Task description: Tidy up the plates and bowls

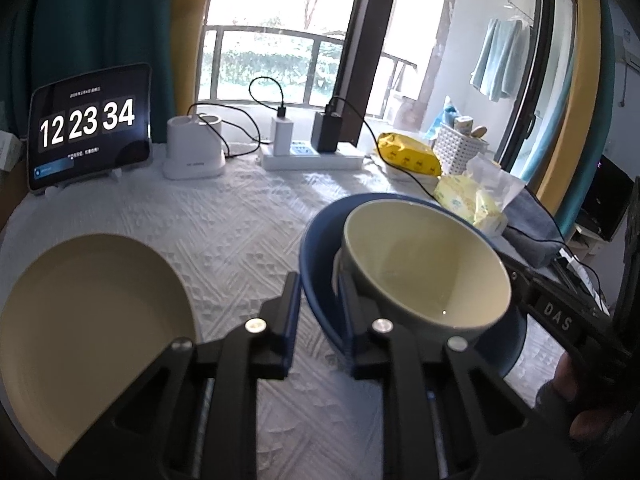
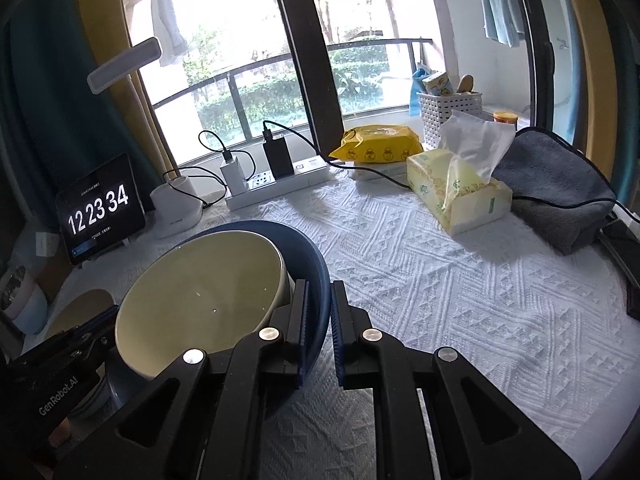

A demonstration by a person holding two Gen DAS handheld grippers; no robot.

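While tablet [image 1: 90, 128] reads 12 23 34, GenRobot.AI claw [image 2: 72, 344]

A table under a white textured woven cloth [image 2: 460, 304] carries a cream round plate [image 1: 88, 320], black clock tablet [image 1: 90, 128], white power strip [image 2: 280, 186], yellow tissue box [image 2: 460, 196] and grey folded towel [image 2: 556, 188].

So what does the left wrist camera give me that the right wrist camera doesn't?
Left wrist only: the wide cream round plate in nearly full view, lying on the white textured cloth left of the left gripper, whose jaws clamp the blue plate's near-left rim.
Right wrist only: the grey folded towel unobstructed, and the right gripper clamped on the blue plate's right rim.
Both: the cream-lined ceramic bowl sitting in the dark blue plate, the clock tablet, and the yellow tissue pack.
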